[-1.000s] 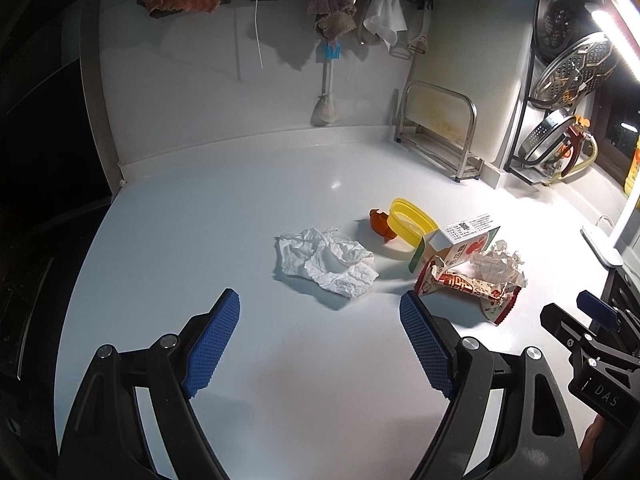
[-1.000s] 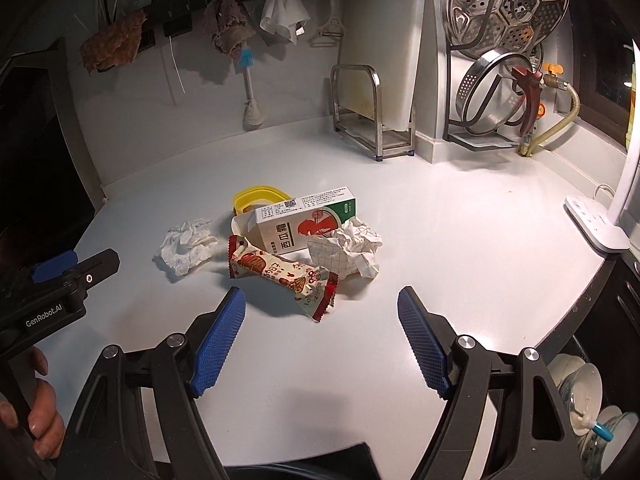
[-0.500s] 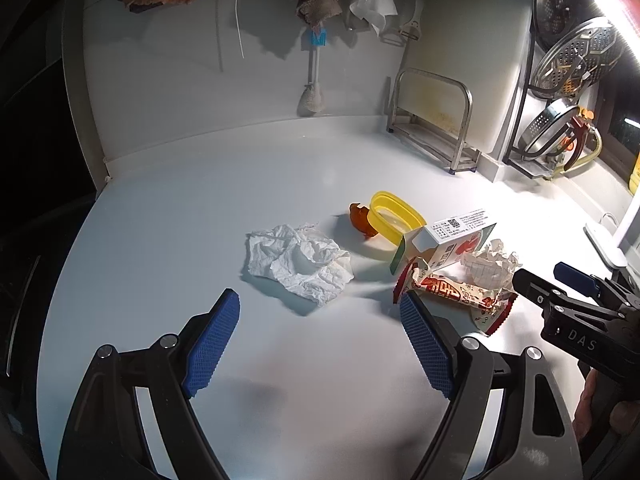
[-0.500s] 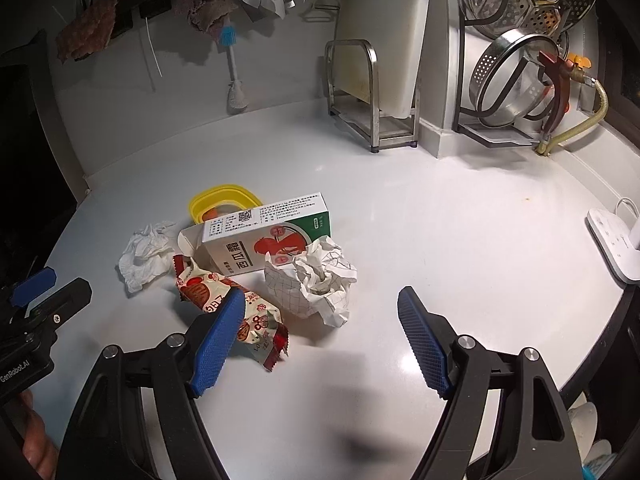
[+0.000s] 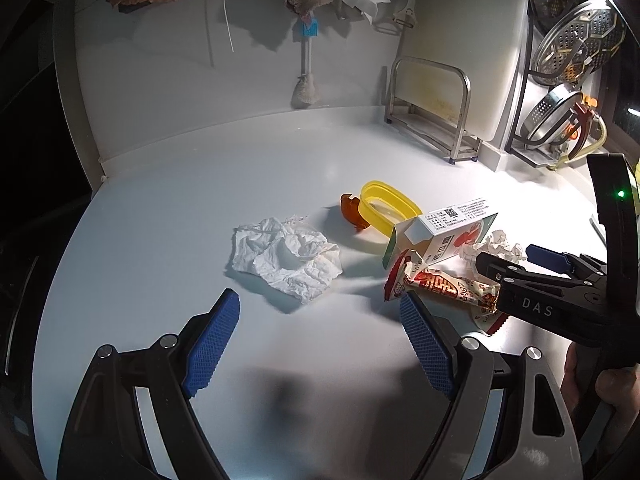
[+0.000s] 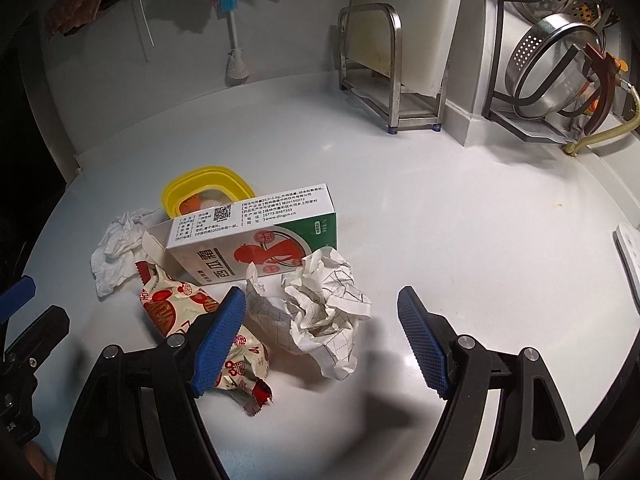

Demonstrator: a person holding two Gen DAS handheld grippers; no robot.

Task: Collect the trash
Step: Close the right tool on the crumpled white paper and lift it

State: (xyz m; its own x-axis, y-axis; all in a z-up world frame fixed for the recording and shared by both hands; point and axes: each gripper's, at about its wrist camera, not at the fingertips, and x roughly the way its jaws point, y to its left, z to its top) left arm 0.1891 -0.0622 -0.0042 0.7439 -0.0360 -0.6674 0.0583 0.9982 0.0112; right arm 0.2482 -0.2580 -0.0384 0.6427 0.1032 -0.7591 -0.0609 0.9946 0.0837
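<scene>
Trash lies on a white counter (image 5: 180, 184). A crumpled white tissue (image 5: 286, 258) sits just ahead of my open left gripper (image 5: 320, 332), whose blue pads hold nothing. Right of it are a yellow plastic lid (image 5: 386, 208), an orange scrap (image 5: 352, 212), a white and green carton (image 5: 444, 236) and a red-printed snack wrapper (image 5: 444, 286). In the right wrist view a crumpled ball of grid paper (image 6: 320, 308) lies between the tips of my open right gripper (image 6: 320, 332); the pads do not press it. The wrapper (image 6: 176, 308) passes under its left finger. The carton (image 6: 256, 236) lies behind.
A steel rack (image 6: 380, 80) with a white cutting board stands at the back. Strainers and pot lids (image 6: 560, 64) hang at the right. Cloths and a brush (image 5: 306, 60) hang on the back wall. A white power strip (image 6: 630, 256) lies at the right counter edge.
Both grippers moved forward and lower toward the trash. The right one came over the paper ball and wrapper; the left one closed in on the tissue. Both stayed open.
</scene>
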